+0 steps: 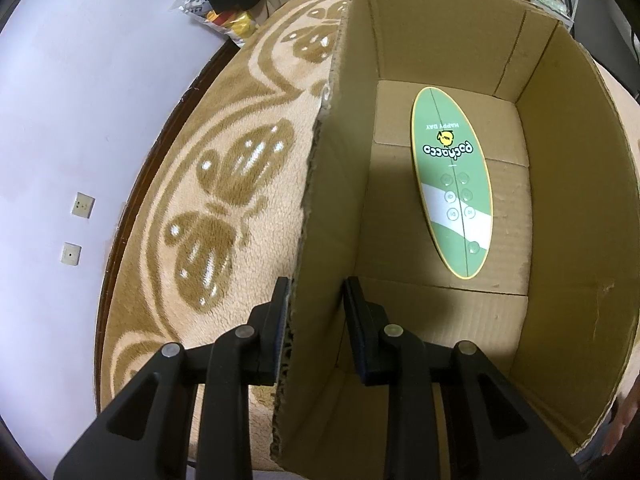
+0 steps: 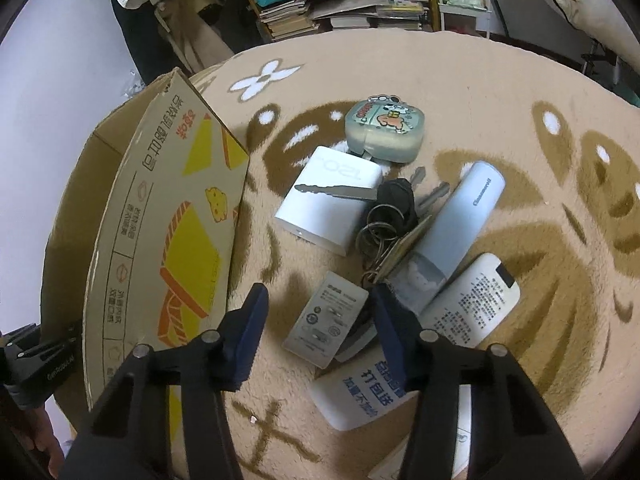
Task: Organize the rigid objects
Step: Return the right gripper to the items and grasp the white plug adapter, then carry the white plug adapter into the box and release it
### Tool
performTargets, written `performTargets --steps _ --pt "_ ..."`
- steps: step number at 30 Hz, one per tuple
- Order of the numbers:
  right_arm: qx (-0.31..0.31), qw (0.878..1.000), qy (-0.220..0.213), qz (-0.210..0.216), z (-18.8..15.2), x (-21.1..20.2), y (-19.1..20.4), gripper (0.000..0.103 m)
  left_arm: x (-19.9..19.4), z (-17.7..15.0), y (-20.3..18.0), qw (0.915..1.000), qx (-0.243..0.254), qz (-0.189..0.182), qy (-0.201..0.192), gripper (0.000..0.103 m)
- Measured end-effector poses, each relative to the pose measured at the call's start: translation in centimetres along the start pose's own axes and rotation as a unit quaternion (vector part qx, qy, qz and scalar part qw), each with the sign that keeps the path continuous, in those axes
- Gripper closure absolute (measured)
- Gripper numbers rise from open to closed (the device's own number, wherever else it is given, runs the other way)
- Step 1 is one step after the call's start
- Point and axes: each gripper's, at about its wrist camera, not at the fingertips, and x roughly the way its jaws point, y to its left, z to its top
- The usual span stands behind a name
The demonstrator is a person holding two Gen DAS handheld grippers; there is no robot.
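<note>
An open cardboard box stands on the patterned rug; a green oval device lies flat on its floor. My left gripper is open and straddles the box's left wall, one finger outside against it, the other inside. The box stands left of a pile: a white charger block, a bunch of keys, a cartoon-printed case, a pale blue tube, a white power bank and a small white labelled adapter. My right gripper hovers open over that adapter.
A white pack with blue lettering lies under my right fingers. The beige rug ends at a dark edge beside a pale floor. Shelves of books and bags stand behind. Part of a hand shows at the lower left.
</note>
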Motion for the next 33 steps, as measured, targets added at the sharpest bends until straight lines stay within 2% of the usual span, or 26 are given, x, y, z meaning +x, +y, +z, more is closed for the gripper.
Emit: performTargets --steps 1,3,7,11,15,26,33 --pt "0.002 1.000 0.001 -0.001 0.0 0.0 0.1 0.058 -0.1 0.0 0.0 1.0000 0.001 0.000 -0.001 0.076" --pt "0.006 1.000 0.002 -0.002 -0.1 0.0 0.1 0.072 -0.2 0.0 0.0 1.0000 0.001 0.000 -0.001 0.076" --pt "0.004 1.000 0.007 -0.008 -0.1 0.5 0.7 0.078 -0.2 -0.1 0.2 1.0000 0.001 0.001 -0.001 0.076" --pt "-0.031 0.999 -0.008 -0.029 -0.1 0.4 2.2 0.079 -0.1 -0.1 0.2 1.0000 0.001 0.003 -0.001 0.076" --pt "-0.074 0.995 -0.045 -0.048 -0.3 -0.5 3.9 0.079 -0.2 -0.4 0.1 1.0000 0.002 0.004 -0.001 0.076" --pt "-0.096 0.987 -0.125 -0.030 1.5 -4.8 5.7 0.079 -0.5 -0.5 0.2 1.0000 0.001 0.002 -0.003 0.076" --pt "-0.125 0.974 -0.186 -0.018 2.5 -7.8 7.9 0.079 -0.5 -0.3 0.7 0.9999 -0.009 -0.008 0.000 0.076"
